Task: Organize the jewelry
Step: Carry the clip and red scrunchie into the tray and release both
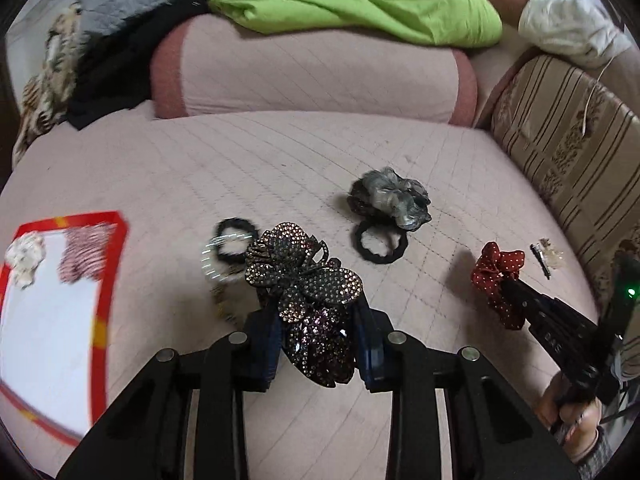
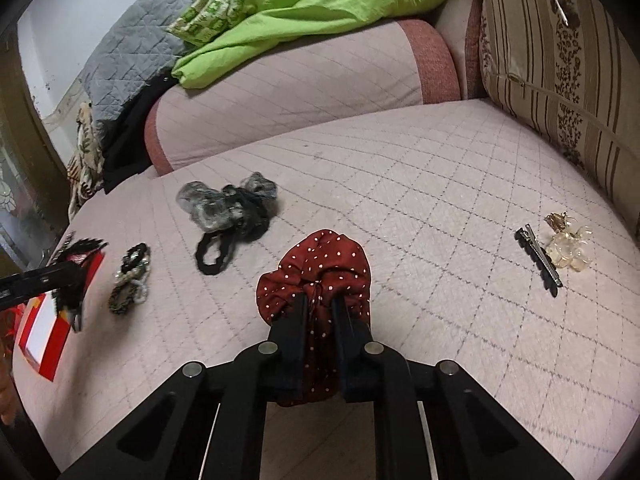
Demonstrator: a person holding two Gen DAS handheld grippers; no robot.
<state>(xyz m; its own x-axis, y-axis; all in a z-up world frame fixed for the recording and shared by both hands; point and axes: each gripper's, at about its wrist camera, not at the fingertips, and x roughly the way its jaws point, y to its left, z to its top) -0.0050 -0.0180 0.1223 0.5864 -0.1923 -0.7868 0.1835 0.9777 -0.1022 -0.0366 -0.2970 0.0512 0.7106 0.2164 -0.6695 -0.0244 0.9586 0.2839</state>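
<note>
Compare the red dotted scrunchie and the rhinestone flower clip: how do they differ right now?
The red dotted scrunchie is soft, gathered fabric; the rhinestone flower clip is rigid, dark and studded with stones. The scrunchie is pinched in the right gripper, whose fingers stand nearly together; the clip sits in the left gripper, whose fingers stand wider apart around its bulk. Shared: each is clamped in a gripper above the quilted pink cover.

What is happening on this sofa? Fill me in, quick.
A person is sorting hair accessories with two handheld grippers. The left gripper is shut on a rhinestone flower clip, near the red-rimmed box that already holds two scrunchies. The right gripper is shut on a red polka-dot scrunchie. A grey scrunchie and a black clip lie on the cushion.
</note>
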